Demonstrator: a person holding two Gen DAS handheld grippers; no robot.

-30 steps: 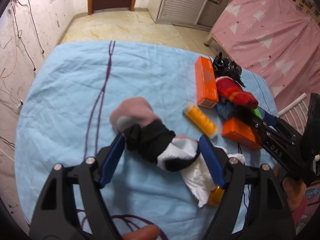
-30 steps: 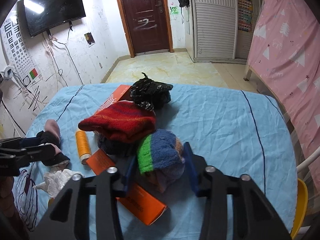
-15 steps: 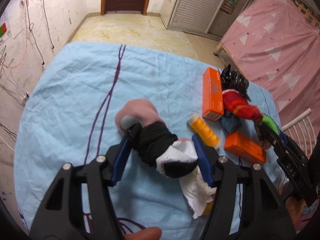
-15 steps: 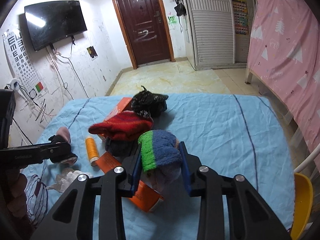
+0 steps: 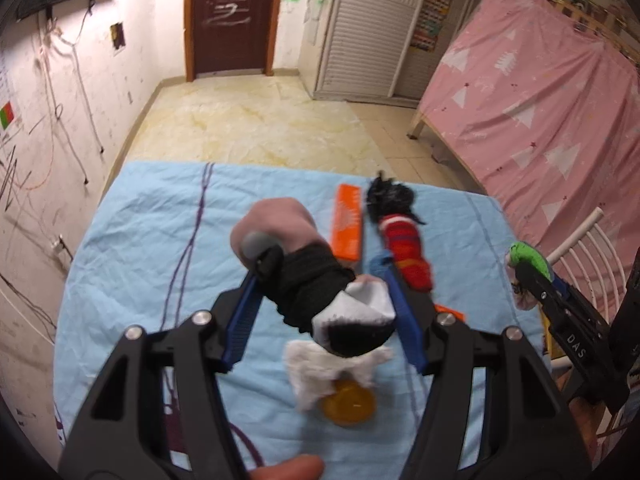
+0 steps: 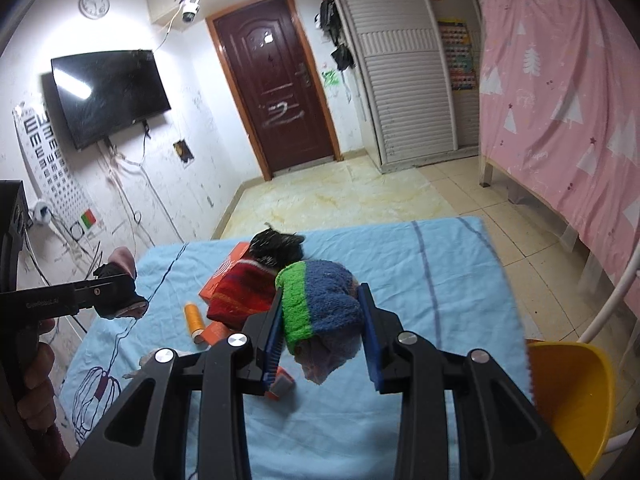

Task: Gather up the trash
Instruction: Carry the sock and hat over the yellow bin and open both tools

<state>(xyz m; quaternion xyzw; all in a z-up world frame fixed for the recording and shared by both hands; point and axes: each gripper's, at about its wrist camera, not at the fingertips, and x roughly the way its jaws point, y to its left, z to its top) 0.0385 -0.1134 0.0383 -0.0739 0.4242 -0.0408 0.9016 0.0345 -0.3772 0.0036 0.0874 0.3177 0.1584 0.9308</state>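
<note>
My left gripper point(image 5: 320, 276) is shut on a bundle of pink, black and white socks point(image 5: 276, 220), held up off the blue cloth; the same bundle hangs from it at the left of the right wrist view point(image 6: 120, 292). Below it lie a crumpled white tissue point(image 5: 320, 368) and an orange thread spool point(image 5: 350, 404). My right gripper point(image 6: 320, 292) is shut on a fuzzy green and blue sock point(image 6: 320, 316), also clear of the table. A red striped sock point(image 6: 244, 292), a black plastic bag point(image 6: 280, 244) and two orange boxes point(image 6: 224, 276) point(image 6: 280, 384) stay on the cloth.
The table wears a light blue cloth point(image 5: 152, 232). A yellow bin point(image 6: 572, 392) stands at the table's right edge beside a white railed chair point(image 5: 592, 248). A pink-curtained bed point(image 6: 560, 120) fills the right side. Open tiled floor lies beyond the table.
The left jaws narrowed onto the sock bundle, then lifted it off the cloth. The right gripper rose and drew back with the green and blue sock, away from the red sock.
</note>
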